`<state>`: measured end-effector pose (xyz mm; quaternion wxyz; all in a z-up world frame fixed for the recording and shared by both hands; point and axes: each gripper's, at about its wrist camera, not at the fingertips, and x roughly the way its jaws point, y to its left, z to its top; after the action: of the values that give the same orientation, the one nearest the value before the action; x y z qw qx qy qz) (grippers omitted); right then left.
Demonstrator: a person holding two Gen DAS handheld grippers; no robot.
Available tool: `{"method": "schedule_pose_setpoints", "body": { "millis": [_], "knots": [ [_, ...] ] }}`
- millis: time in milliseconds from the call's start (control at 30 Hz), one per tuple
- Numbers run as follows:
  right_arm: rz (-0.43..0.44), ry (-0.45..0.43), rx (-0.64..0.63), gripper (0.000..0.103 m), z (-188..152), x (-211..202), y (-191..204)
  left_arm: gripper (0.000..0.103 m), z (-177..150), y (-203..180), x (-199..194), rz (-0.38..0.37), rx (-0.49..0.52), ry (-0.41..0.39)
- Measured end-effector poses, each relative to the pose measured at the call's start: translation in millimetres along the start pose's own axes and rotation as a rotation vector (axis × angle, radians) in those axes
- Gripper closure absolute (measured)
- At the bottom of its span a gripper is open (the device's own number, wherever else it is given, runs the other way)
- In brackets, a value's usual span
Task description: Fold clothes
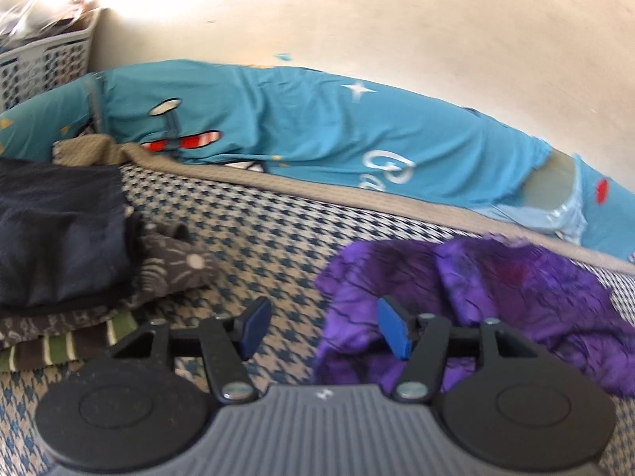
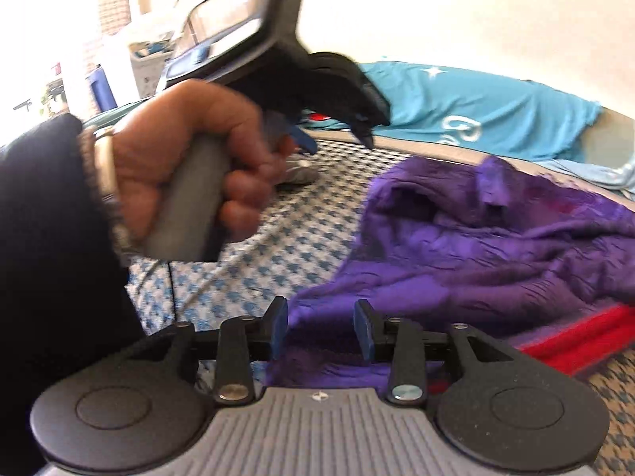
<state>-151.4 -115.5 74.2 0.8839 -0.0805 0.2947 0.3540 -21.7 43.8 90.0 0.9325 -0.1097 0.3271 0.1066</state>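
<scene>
purple garment: we're seeing it lying crumpled on the bed, ahead-right of the left hand-held gripper
left hand-held gripper: gaping wide, empty
right hand-held gripper: nearer, hovering over its edge, parted, holding nothing

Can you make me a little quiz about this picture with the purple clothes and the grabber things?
1. True or false: the purple garment is already folded flat.
2. Which gripper is pinching cloth? A) left gripper B) right gripper C) neither
3. Fill in: the stack of folded clothes lies on the ______ side of the left wrist view.

Key
1. False: it lies crumpled on the checked bed cover.
2. C: both stand open, and the right one only hovers at the purple edge.
3. Left, with a dark piece on top.
</scene>
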Motion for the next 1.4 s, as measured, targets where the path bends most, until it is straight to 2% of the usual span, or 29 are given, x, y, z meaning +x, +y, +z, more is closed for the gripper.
{"method": "schedule_pose_setpoints", "body": {
  "millis": [67, 400, 633, 933, 1200, 1400],
  "knots": [
    [-0.025, -0.007, 0.011, 0.066, -1.6, -5.9, -11.3, 0.031, -4.4, -8.2, -2.2, -0.023, 0.023, 0.002],
    [-0.204, -0.001, 0.092, 0.064, -3.0, -36.4, -91.8, 0.029, -34.8, -52.2, -2.0, -0.136, 0.16, 0.054],
    [-0.325, -0.048, 0.152, 0.061, 9.4, -57.1, -153.7, 0.025, -51.2, -82.6, 0.5, -0.189, 0.257, 0.074],
    [-0.43, -0.116, 0.137, 0.055, 30.0, -62.4, -203.6, 0.025, -58.4, -95.3, 20.1, -0.212, 0.235, 0.148],
    [-0.477, -0.08, 0.1, 0.054, 39.2, -32.5, -237.4, 0.023, -62.1, -100.0, 28.4, -0.235, 0.209, 0.187],
    [-0.483, -0.014, 0.055, 0.05, 40.7, -3.7, -255.9, 0.021, -64.7, -101.8, 33.1, -0.243, 0.201, 0.211]
  ]
}}
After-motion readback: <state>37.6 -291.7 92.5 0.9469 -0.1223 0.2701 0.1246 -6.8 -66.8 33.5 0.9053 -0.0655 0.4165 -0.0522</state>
